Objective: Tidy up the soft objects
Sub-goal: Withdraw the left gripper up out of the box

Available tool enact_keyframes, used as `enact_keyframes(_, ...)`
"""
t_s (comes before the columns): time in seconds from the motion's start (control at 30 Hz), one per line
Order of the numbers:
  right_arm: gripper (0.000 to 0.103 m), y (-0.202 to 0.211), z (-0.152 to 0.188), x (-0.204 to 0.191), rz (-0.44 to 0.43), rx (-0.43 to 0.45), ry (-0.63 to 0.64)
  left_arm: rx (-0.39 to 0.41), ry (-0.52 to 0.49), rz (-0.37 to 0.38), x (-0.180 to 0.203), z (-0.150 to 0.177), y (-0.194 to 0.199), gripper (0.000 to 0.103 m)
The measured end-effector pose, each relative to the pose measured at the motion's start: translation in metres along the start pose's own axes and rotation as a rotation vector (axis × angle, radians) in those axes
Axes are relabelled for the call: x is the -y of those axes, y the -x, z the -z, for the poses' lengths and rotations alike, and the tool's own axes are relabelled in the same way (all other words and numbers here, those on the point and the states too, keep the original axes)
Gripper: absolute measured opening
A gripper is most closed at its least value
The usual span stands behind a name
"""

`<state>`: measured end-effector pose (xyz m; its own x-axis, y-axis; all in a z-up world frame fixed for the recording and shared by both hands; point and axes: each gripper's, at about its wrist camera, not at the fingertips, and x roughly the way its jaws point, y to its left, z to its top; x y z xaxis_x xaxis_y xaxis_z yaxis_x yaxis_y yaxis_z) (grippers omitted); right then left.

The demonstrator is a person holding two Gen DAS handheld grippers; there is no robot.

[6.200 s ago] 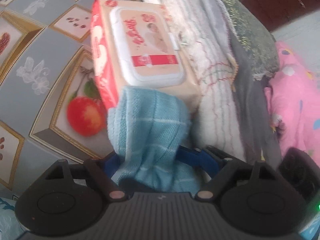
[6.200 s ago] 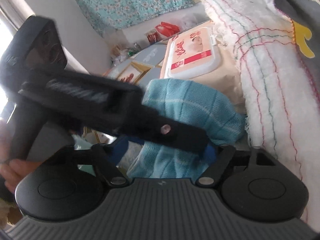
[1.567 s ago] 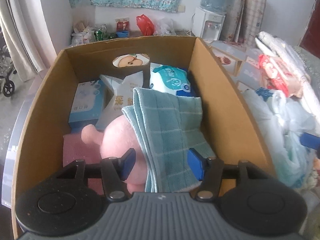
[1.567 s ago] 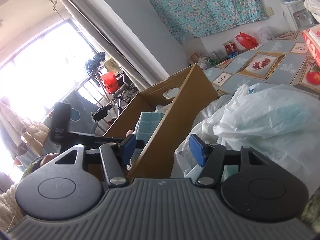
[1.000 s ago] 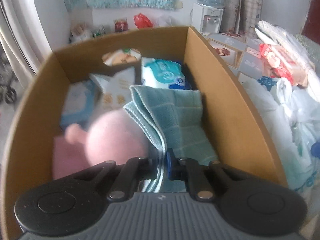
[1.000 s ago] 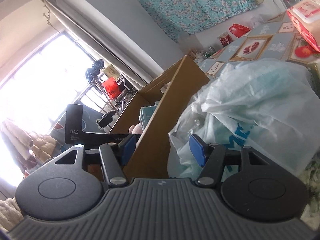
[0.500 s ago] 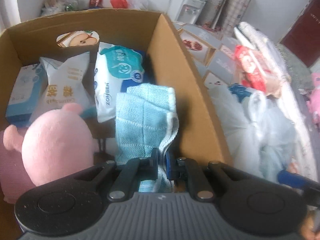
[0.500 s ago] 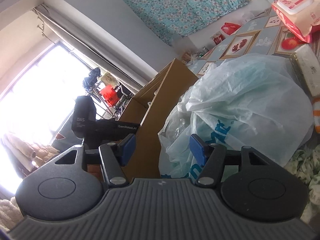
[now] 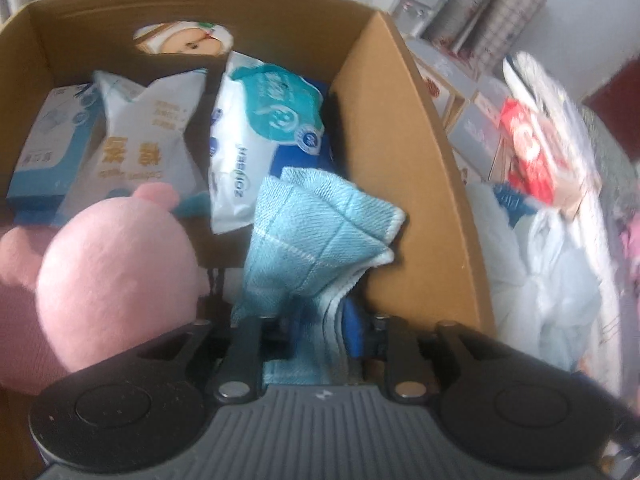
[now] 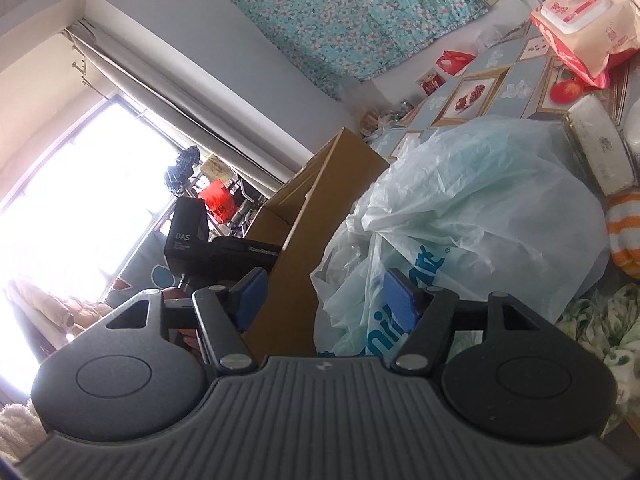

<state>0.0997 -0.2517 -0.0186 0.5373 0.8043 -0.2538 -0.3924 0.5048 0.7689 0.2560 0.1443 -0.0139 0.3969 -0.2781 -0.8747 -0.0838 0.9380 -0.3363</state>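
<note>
Floral teal cloth [image 10: 360, 16] hangs on the wall behind a tabletop covered in a fruit-print oilcloth [image 10: 516, 80], and beside it stands our cardboard box [image 9: 416, 184]. We hold the left gripper [image 9: 316, 332] down inside the box near its right wall, its jaws clenched on the lower edge of the light-blue towel [image 9: 316, 236], whose folded upper part leans against that wall. Beside the towel in the box lie a pink plush toy [image 9: 116, 276] at the near left, a white wipes pack [image 9: 256, 136] toward the far wall, a white tissue pack [image 9: 148, 136] and a blue tissue box [image 9: 52, 152] at the far left. Our right gripper [image 10: 324, 296] hovers outside the box with its jaws spread and nothing between them, facing a pale plastic bag [image 10: 480, 208] that sits against the box's outer wall. A red-and-cream wipes pack [image 10: 580, 28] lies at the tabletop's far edge.
</note>
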Motion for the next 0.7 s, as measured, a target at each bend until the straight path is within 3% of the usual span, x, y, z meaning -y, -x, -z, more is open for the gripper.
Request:
enact_keyframes(0.03, 0.067, 0.002, 0.0, -0.001, 0.001, 0.007, 0.004, 0.01, 0.02, 0.013, -0.003, 0.001, 0.005, 0.04)
enact_keyframes(0.07, 0.067, 0.003, 0.0, -0.002, 0.0, 0.012, 0.006, 0.024, 0.042, 0.028, -0.007, 0.002, 0.01, 0.056)
enact_keyframes(0.1, 0.068, 0.005, 0.0, -0.002, -0.003, 0.016, 0.008, 0.036, 0.058, 0.046, -0.009, 0.002, 0.014, 0.066)
enact_keyframes(0.33, 0.07, 0.02, 0.005, -0.008, -0.012, 0.046, 0.016, 0.142, 0.047, 0.067, 0.001, 0.011, 0.053, 0.067)
enact_keyframes(0.53, 0.071, 0.047, 0.005, -0.013, -0.007, 0.113, 0.028, 0.301, -0.037, 0.064, 0.031, 0.033, 0.107, 0.083)
enact_keyframes(0.7, 0.073, 0.09, 0.007, -0.016, 0.033, 0.215, 0.042, 0.452, -0.116, 0.037, 0.065, 0.071, 0.158, 0.093)
